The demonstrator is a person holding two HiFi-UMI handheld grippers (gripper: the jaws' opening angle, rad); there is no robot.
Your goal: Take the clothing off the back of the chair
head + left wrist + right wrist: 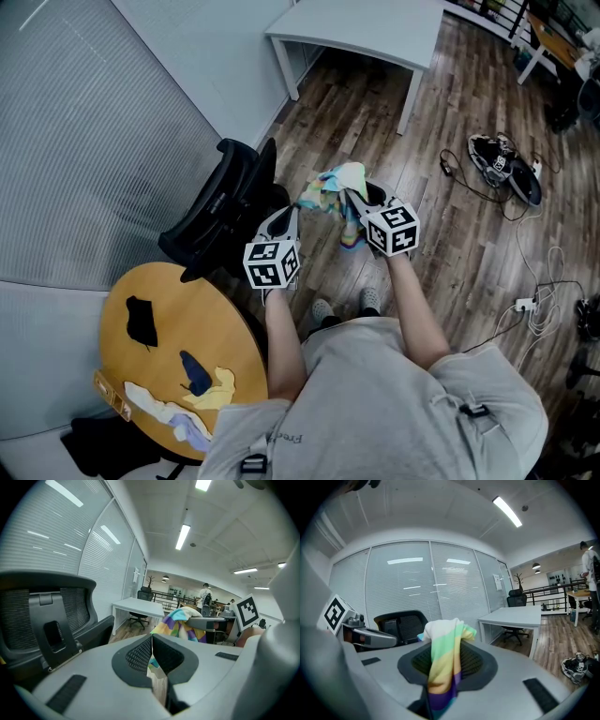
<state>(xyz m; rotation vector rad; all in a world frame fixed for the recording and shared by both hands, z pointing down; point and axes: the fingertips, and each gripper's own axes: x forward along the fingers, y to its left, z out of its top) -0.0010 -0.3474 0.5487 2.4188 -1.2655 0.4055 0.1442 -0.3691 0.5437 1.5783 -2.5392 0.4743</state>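
Garment (330,183) is off the chair (220,211). It hangs in the air between my two tools, just right of the chair's back in the head view and well above the floor (441,234). No part of it touches the chair now.

Right hand-held gripper (352,199): jaws pinching the garment. Its own view shows the striped cloth bunched over the pads and trailing down through them. This looks like the main hold, carrying most of the weight.

Left hand-held gripper (289,216): pads pressed together, with a sliver of teal and yellow cloth caught low in the gap. I read this as a nip on one edge or corner, a lighter hold than the right.

Why two holds: my guess is that pinching at two points keeps the cloth spread and short, so no loose end drags on the floor or snags the chair's arm.

Both tools tilt slightly down and sit close together in front of the body.

The lift-off step looks done. A round bench (178,319) at lower left carries other cloth pieces (220,386), a likely drop spot, though that's only a guess. Shoes (502,159) lie on the floor to the right, well clear.
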